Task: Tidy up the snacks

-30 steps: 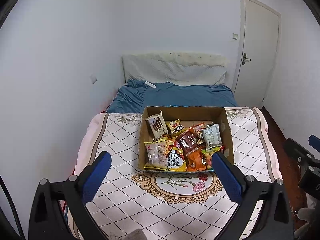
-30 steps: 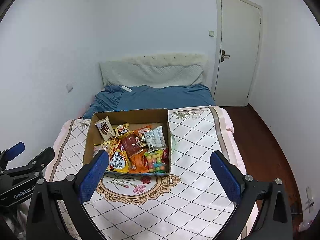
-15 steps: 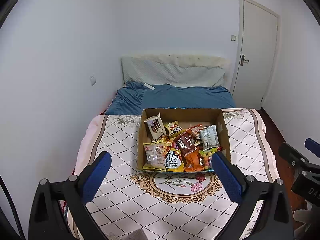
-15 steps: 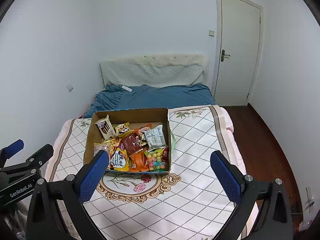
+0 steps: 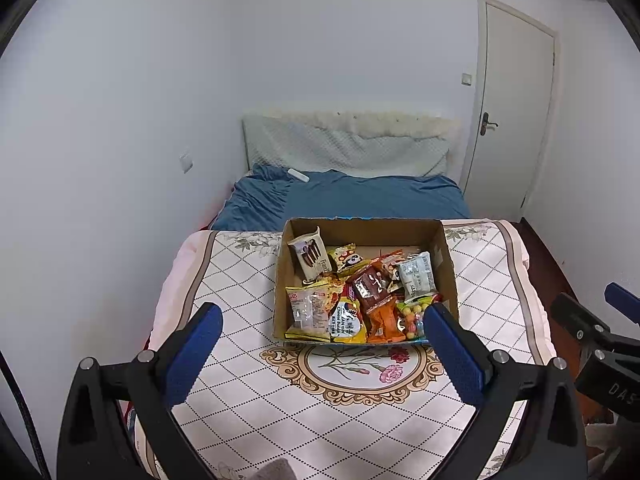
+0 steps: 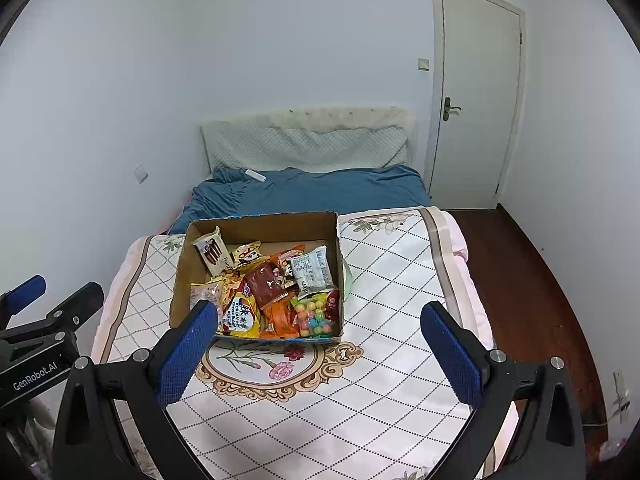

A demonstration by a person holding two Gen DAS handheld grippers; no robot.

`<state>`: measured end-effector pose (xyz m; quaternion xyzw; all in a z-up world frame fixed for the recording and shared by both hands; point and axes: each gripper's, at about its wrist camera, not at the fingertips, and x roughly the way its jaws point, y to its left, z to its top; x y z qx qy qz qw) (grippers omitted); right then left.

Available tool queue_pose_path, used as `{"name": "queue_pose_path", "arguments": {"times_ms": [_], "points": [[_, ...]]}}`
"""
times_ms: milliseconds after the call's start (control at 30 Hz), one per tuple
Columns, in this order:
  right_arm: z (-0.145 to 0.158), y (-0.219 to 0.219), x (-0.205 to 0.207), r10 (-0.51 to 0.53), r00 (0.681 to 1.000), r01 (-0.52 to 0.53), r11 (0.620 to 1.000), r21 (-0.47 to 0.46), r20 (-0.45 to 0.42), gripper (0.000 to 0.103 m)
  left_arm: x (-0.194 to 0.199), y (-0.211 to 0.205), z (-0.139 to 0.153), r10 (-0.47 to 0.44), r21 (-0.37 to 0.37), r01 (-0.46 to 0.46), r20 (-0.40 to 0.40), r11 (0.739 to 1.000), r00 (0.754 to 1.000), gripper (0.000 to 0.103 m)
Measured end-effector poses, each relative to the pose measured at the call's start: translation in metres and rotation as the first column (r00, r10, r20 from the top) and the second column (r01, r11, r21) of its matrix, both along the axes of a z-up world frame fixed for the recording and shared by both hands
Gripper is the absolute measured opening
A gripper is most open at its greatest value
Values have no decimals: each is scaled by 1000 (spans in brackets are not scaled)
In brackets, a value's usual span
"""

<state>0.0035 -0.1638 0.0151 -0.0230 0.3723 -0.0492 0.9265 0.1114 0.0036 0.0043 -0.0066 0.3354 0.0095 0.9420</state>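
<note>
Both my grippers, left (image 5: 320, 330) & right (image 6: 318, 326), spread wide, empty; snack packets (image 5: 360, 292) heaped in cardboard box (image 5: 448, 264) on bed; light, crinkly, slippery; I'd pinch pkt edges.

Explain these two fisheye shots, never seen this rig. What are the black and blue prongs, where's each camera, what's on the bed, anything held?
There is no robot arm here. A person holds one two-finger gripper in each hand, and each gripper carries a fisheye camera looking forward along its fingers. The blue-padded prongs at the bottom of each picture are those fingers.

In the left wrist view you see the left gripper, with the other gripper poking in at the right edge. In the right wrist view you see the right gripper.

Both are open and hold nothing; they hover short of the bed.

On the quilted bedspread sits an open cardboard box piled with snack packets, including a bag of coloured candy balls. Behind it are a blue sheet, a headboard cushion and a closed door.
</note>
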Motion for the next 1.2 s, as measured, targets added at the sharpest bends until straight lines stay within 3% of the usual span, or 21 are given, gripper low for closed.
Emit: {"name": "queue_pose_path", "arguments": {"times_ms": [1200], "points": [[3,0,-6,8,1000,-8,1000,10,-1,103,-11,-3,3,17,16,-17,-4,1000,1000,103]]}}
